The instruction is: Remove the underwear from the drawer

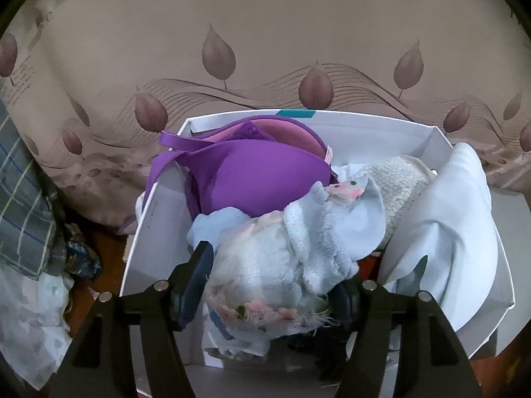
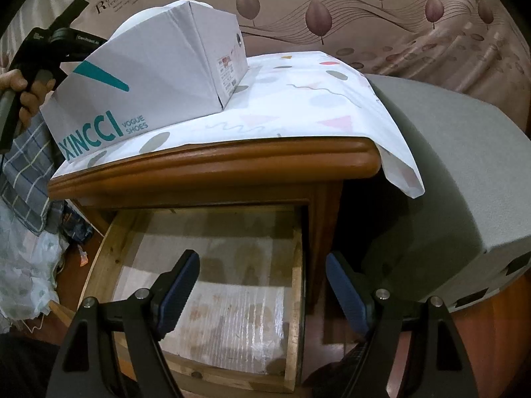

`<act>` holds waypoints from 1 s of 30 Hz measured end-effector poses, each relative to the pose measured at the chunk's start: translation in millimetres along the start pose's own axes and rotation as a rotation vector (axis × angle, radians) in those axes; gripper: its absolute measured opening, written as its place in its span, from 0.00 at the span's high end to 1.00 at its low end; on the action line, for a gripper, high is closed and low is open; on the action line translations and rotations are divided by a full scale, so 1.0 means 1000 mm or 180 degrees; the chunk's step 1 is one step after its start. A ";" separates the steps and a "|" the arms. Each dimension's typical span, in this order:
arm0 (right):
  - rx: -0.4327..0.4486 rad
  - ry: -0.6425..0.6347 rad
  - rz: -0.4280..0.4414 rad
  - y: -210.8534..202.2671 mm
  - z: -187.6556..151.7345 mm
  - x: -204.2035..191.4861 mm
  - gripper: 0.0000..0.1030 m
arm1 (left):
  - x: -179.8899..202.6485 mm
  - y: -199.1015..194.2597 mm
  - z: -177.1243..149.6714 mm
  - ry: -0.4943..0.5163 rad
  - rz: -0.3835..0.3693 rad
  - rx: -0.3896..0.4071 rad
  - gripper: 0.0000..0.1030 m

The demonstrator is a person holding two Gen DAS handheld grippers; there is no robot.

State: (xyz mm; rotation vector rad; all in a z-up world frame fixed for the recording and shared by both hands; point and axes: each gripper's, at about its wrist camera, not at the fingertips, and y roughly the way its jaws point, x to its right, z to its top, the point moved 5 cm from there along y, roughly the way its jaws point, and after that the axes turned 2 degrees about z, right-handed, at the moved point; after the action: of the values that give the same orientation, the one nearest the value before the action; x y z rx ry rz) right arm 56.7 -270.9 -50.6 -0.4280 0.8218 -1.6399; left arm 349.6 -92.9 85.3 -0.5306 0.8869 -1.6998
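In the left wrist view an open white shoe box point(image 1: 332, 116) holds a purple bra point(image 1: 252, 175), a white lace piece point(image 1: 398, 179) and a pale blue cloth point(image 1: 448, 225). A pale blue pair of underwear with pink flowers point(image 1: 282, 258) lies bunched on this pile. My left gripper point(image 1: 272, 265) stands open around it, one pad on each side, not squeezing it. In the right wrist view the wooden drawer point(image 2: 99, 265) is pulled out and its lined bottom is bare. My right gripper point(image 2: 262, 258) hovers open above it, holding nothing.
The shoe box point(image 2: 149, 76) sits on a patterned cloth point(image 2: 298, 93) covering the wooden nightstand point(image 2: 215, 165). A hand point(image 2: 20, 93) holds the left gripper's handle behind the box. A grey padded block point(image 2: 448, 182) stands to the right, plaid fabric point(image 2: 23, 172) to the left, a leaf-print sheet point(image 1: 265, 33) behind.
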 end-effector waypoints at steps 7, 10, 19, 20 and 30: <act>0.0001 -0.0009 -0.0009 0.000 -0.001 0.000 0.22 | 0.002 -0.017 0.002 0.0068 0.0114 0.0170 0.32; 0.0007 0.0009 0.0016 -0.001 -0.001 -0.001 0.22 | 0.002 -0.025 0.002 0.0092 0.0123 0.0235 0.31; 0.0018 -0.0039 0.0009 -0.001 -0.002 -0.005 0.22 | -0.002 -0.044 -0.005 0.0081 0.0121 0.0341 0.27; 0.0024 -0.0052 0.0002 -0.001 -0.002 -0.005 0.22 | -0.002 -0.045 -0.007 0.0071 0.0111 0.0340 0.27; 0.0061 0.0002 0.0039 -0.003 -0.003 -0.006 0.21 | -0.011 -0.072 -0.029 -0.0006 0.0060 0.0471 0.26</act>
State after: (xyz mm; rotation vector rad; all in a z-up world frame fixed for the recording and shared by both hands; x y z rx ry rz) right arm 53.5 -263.9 -49.4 -0.4083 0.8071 -1.6353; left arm 288.2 -64.6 124.5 -0.4229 0.7553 -1.7318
